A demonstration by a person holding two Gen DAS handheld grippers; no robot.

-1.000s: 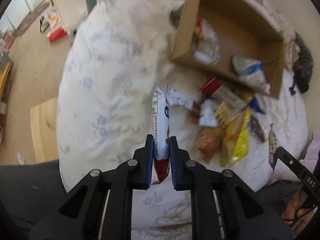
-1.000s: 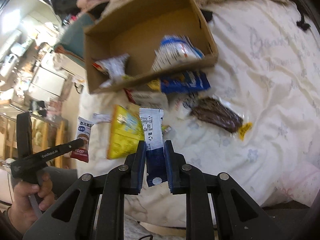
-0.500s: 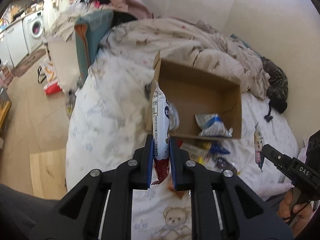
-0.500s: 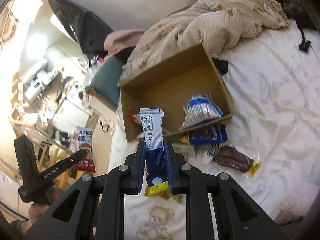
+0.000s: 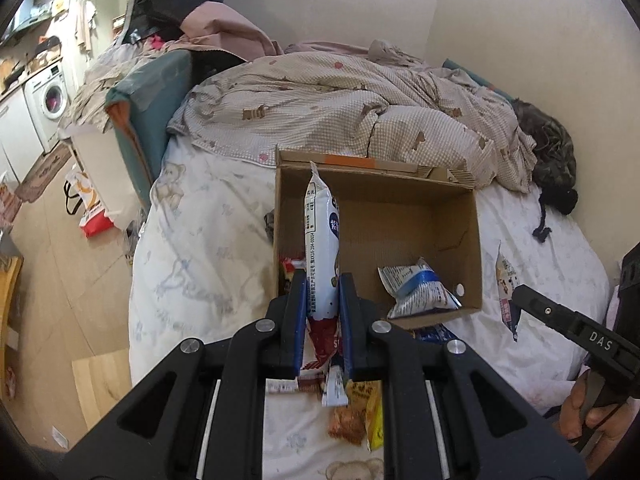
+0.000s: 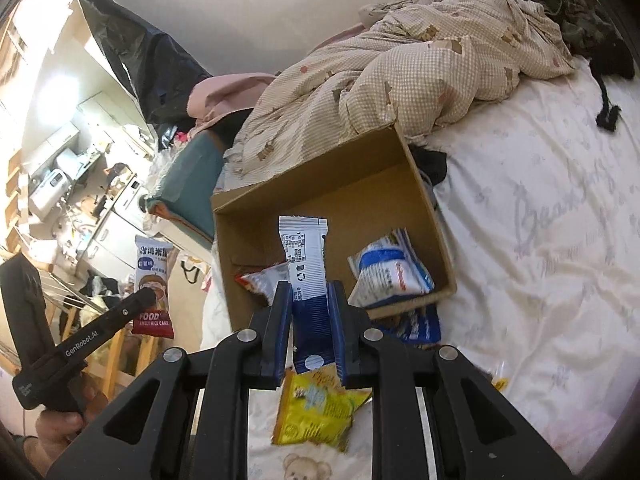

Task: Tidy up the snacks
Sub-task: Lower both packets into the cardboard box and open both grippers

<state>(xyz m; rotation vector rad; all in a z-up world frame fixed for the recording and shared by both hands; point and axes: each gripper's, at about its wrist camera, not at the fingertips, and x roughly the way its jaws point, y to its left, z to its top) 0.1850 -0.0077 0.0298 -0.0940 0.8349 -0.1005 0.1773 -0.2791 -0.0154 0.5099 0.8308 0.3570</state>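
My left gripper point(image 5: 322, 280) is shut on a white rice cake packet point(image 5: 321, 240) with a red bottom, held upright in front of the open cardboard box point(image 5: 472, 240). That same packet point(image 6: 153, 276) and the left gripper point(image 6: 150, 298) show at the left of the right wrist view. My right gripper point(image 6: 309, 288) is shut on a white and blue snack packet point(image 6: 306, 264), also raised before the box point(image 6: 424, 200). Inside the box lie a blue and white bag point(image 5: 416, 290) and a red-edged packet point(image 6: 260, 280). The right gripper point(image 5: 516, 290) with its packet point(image 5: 505, 288) reaches in from the right of the left wrist view.
Loose snacks lie on the white sheet in front of the box: a yellow bag point(image 6: 316, 408), an orange one point(image 5: 348, 424), a blue packet point(image 6: 416, 322). A crumpled checked duvet point(image 5: 340, 108) lies behind the box. The bed's edge and wooden floor point(image 5: 52, 280) are to the left.
Both grippers rose and tilted up with their packets held. The views went from looking down on the snack pile to looking across the box toward the duvet and wall.
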